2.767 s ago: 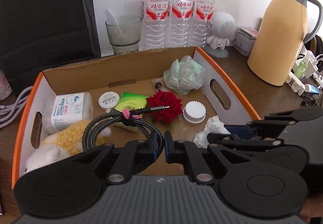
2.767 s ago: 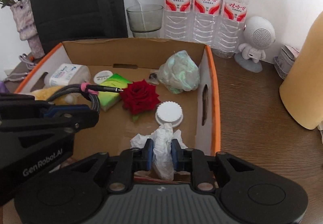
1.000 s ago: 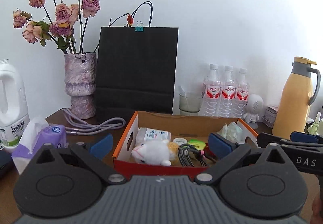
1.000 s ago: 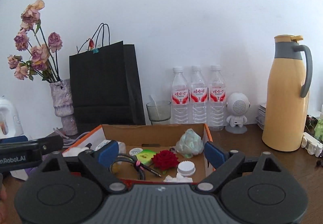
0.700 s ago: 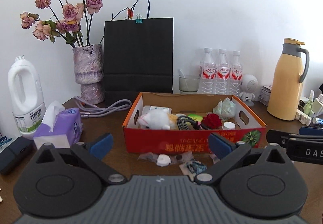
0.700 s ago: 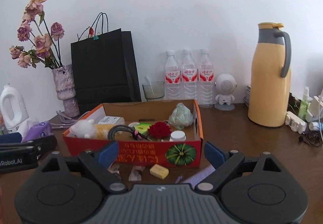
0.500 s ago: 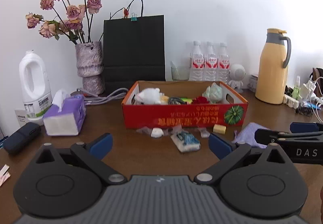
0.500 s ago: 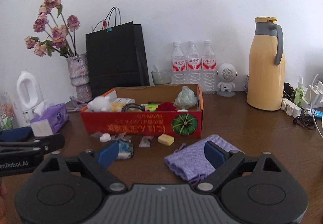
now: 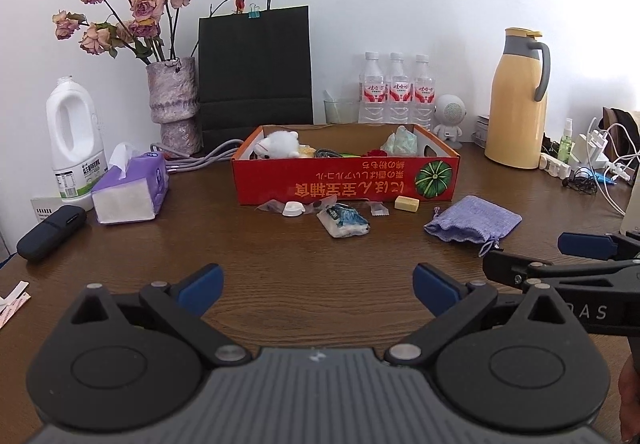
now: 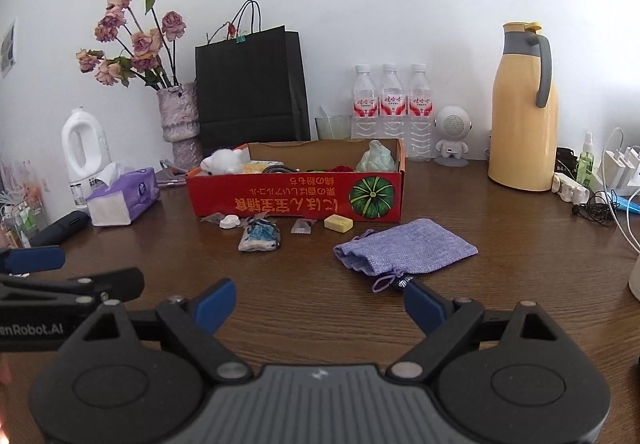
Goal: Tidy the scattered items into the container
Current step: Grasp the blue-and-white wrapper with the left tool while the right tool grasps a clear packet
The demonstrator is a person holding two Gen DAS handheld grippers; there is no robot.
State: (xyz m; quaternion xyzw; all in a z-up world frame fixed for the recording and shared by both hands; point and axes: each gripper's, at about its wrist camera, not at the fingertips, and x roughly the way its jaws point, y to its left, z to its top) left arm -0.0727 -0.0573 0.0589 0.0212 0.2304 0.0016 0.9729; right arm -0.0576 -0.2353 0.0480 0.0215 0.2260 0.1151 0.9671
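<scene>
A red cardboard box (image 9: 348,182) (image 10: 296,200) stands mid-table holding a white plush toy (image 9: 278,143), a cable, a red rose and other bits. In front of it lie a lilac drawstring pouch (image 9: 472,223) (image 10: 404,250), a yellow block (image 9: 407,203) (image 10: 338,222), a blue-and-white packet (image 9: 343,220) (image 10: 259,237), a white cap (image 9: 293,208) (image 10: 229,221) and small wrappers (image 10: 301,225). My left gripper (image 9: 316,286) and my right gripper (image 10: 318,302) both hang open and empty over bare wood, well short of the items. The pouch's cord lies just ahead of the right gripper's right fingertip.
A purple tissue pack (image 9: 130,192), a white jug (image 9: 76,140), a dark case (image 9: 51,231) and a vase of dried roses (image 9: 172,104) stand left. A black bag (image 9: 256,72), water bottles (image 9: 396,90), a yellow flask (image 9: 518,100) and chargers with cables (image 9: 596,164) line the back and right.
Both grippers let go of the cable and the crumpled tissue in the box, opened wide and drew back from it, bringing the scattered items in front into view.
</scene>
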